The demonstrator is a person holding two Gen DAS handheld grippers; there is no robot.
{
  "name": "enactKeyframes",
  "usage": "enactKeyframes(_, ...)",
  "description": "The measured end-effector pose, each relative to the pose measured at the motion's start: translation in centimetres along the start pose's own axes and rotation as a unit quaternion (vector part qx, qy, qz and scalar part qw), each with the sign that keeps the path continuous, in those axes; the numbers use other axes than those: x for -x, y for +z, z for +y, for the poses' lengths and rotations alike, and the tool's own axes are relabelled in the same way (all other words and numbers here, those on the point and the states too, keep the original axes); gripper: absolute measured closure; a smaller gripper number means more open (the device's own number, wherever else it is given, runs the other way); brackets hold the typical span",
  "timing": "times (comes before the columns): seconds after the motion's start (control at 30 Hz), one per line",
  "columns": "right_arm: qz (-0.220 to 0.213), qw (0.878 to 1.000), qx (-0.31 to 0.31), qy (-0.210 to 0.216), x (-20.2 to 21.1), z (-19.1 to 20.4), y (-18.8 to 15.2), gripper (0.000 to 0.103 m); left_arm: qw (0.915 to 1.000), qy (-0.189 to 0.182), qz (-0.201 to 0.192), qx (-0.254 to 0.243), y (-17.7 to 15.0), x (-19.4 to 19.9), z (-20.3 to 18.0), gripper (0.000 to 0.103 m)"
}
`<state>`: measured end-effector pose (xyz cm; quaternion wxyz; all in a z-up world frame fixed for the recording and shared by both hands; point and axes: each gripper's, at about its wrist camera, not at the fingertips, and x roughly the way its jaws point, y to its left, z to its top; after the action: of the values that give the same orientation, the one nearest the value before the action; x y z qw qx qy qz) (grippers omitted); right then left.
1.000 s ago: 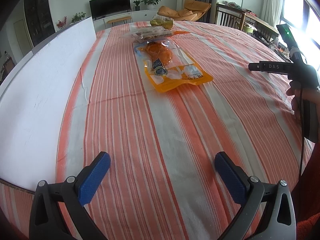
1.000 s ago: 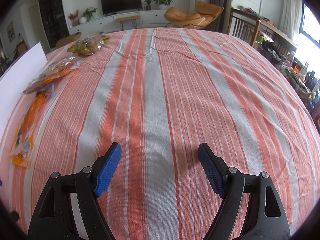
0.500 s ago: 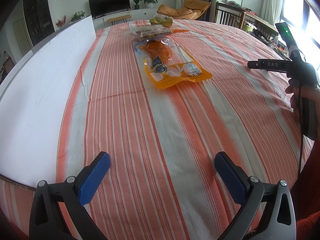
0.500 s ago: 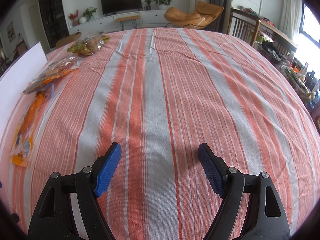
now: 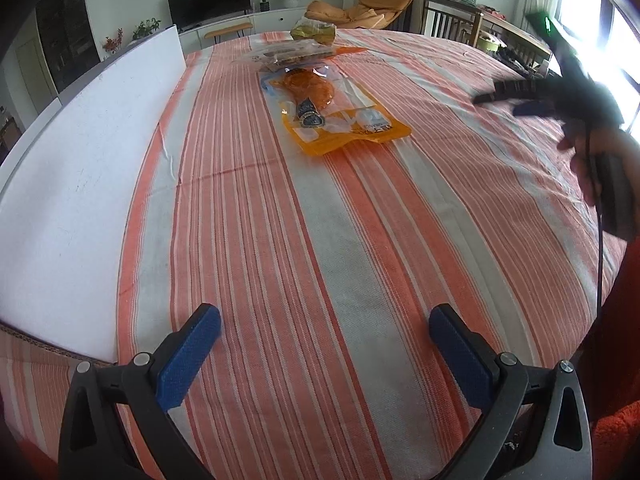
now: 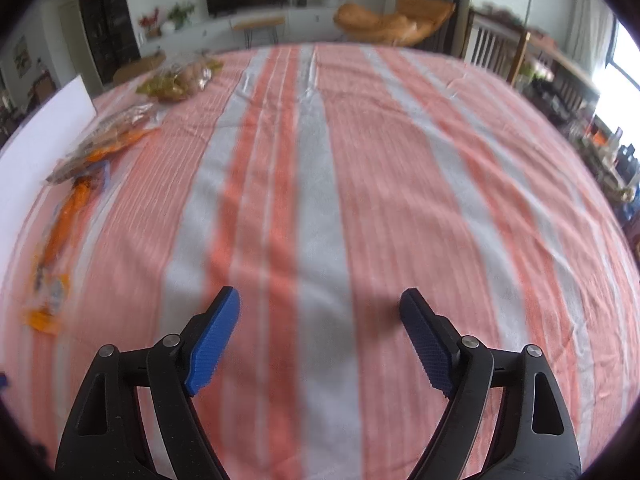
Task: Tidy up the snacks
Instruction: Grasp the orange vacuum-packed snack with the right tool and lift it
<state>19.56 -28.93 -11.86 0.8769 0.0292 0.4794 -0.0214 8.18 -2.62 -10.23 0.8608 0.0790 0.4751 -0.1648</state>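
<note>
Three snack packs lie in a row at the table's far left. The nearest is an orange pouch (image 5: 340, 120) (image 6: 60, 232). Behind it lies a clear bag of brown snacks (image 5: 292, 54) (image 6: 104, 136), then a yellow-green bag (image 5: 314, 32) (image 6: 180, 80). My left gripper (image 5: 324, 314) is open over bare striped cloth, well short of the orange pouch. My right gripper (image 6: 320, 296) hovers over the middle of the table, its jaws opening with nothing between them. It also shows blurred in the left wrist view, as the right gripper (image 5: 560, 92) in a hand (image 5: 600, 152).
A white board (image 5: 80, 168) (image 6: 36, 148) stands along the table's left side. An orange-and-white striped tablecloth (image 5: 360, 240) covers the table. Chairs, a TV cabinet and a cluttered side table lie beyond the far and right edges.
The right gripper's jaws stand slightly wider. In the left wrist view it sits higher and is blurred. The snack packs have not moved.
</note>
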Motion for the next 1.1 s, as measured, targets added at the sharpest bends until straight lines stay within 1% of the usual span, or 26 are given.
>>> enactKeyframes(0.03, -0.006, 0.999, -0.009, 0.032, 0.5, 0.7, 0.4, 0.018, 1.0, 0.0, -0.001, 0.0, 0.0, 0.0, 0.0, 0.0)
enactKeyframes(0.07, -0.011, 0.997, -0.01, 0.074, 1.2, 2.3, 0.9, 0.018, 1.0, 0.0, -0.001, 0.0, 0.0, 0.0, 0.0, 0.0)
enactKeyframes(0.1, -0.007, 0.995, 0.002, 0.097, 1.4, 4.0, 1.4, 0.018, 1.0, 0.0, -0.002, 0.0, 0.0, 0.0, 0.0, 0.0)
enactKeyframes(0.17, 0.016, 0.99, 0.045, 0.129, 1.1, 8.2, 2.4, 0.018, 1.0, 0.0, -0.004, 0.0, 0.0, 0.1, 0.0, 0.0)
enactKeyframes(0.2, 0.032, 0.986, 0.076, 0.142, 0.7, 11.0, 2.9, 0.019, 1.0, 0.0, -0.006, -0.001, -0.1, 0.1, 0.0, 0.0)
enactKeyframes(0.23, 0.042, 0.983, 0.101, 0.146, 0.2, 13.2, 3.3, 0.019, 1.0, -0.001, -0.007, -0.001, -0.1, 0.1, 0.0, 0.0)
enactKeyframes(0.27, 0.047, 0.981, 0.121, 0.143, -0.2, 15.0, 3.6, 0.019, 1.0, -0.001, -0.007, -0.002, -0.2, 0.1, 0.0, 0.0)
enactKeyframes(0.3, 0.048, 0.979, 0.145, 0.132, -1.0, 17.2, 4.0, 0.019, 1.0, -0.002, -0.008, -0.003, -0.2, 0.2, 0.0, 0.0)
enactKeyframes(0.37, 0.053, 0.977, 0.171, 0.112, -2.5, 20.1, 4.7, 0.019, 0.9999, -0.002, -0.009, -0.004, -0.3, 0.3, 0.0, 0.0)
enactKeyframes(0.4, 0.062, 0.977, 0.175, 0.104, -3.3, 20.9, 4.9, 0.017, 0.9999, -0.003, -0.01, -0.005, -0.3, 0.3, 0.1, 0.0)
enactKeyframes(0.47, 0.079, 0.978, 0.177, 0.075, -4.7, 22.0, 5.1, 0.018, 0.9999, -0.003, -0.011, -0.005, -0.4, 0.3, 0.0, 0.0)
enactKeyframes(0.5, 0.085, 0.978, 0.179, 0.067, -5.2, 22.4, 5.1, 0.018, 0.9999, -0.003, -0.011, -0.006, -0.4, 0.3, 0.0, 0.0)
enactKeyframes(0.57, 0.085, 0.979, 0.172, 0.075, -5.3, 22.1, 5.1, 0.018, 0.9999, -0.004, -0.012, -0.006, -0.4, 0.4, -0.1, 0.0)
enactKeyframes(0.63, 0.083, 0.977, 0.18, 0.081, -4.9, 21.5, 4.9, 0.021, 0.9999, -0.004, -0.012, -0.006, -0.4, 0.3, -0.1, 0.0)
enactKeyframes(0.73, 0.088, 0.973, 0.193, 0.09, -3.8, 19.8, 3.8, 0.025, 0.9999, -0.003, -0.012, -0.006, -0.3, 0.3, -0.1, 0.0)
enactKeyframes(0.8, 0.09, 0.97, 0.208, 0.091, -3.0, 18.5, 2.5, 0.025, 0.9999, -0.003, -0.012, -0.006, -0.3, 0.3, -0.1, 0.0)
enactKeyframes(0.9, 0.086, 0.967, 0.218, 0.099, -1.2, 15.1, 0.2, 0.024, 0.9999, -0.002, -0.013, -0.005, -0.3, 0.3, -0.1, 0.0)
enactKeyframes(0.97, 0.075, 0.969, 0.216, 0.096, 0.0, 12.1, -1.3, 0.024, 0.9999, -0.001, -0.015, -0.003, -0.3, 0.3, 0.0, 0.0)
enactKeyframes(1.03, 0.065, 0.973, 0.202, 0.089, 0.7, 9.1, -2.1, 0.023, 0.9999, 0.0, -0.016, -0.002, -0.3, 0.3, -0.1, 0.0)
enactKeyframes(1.1, 0.05, 0.982, 0.167, 0.072, 0.9, 5.5, -2.1, 0.022, 0.9998, 0.001, -0.018, 0.001, -0.3, 0.4, -0.1, 0.0)
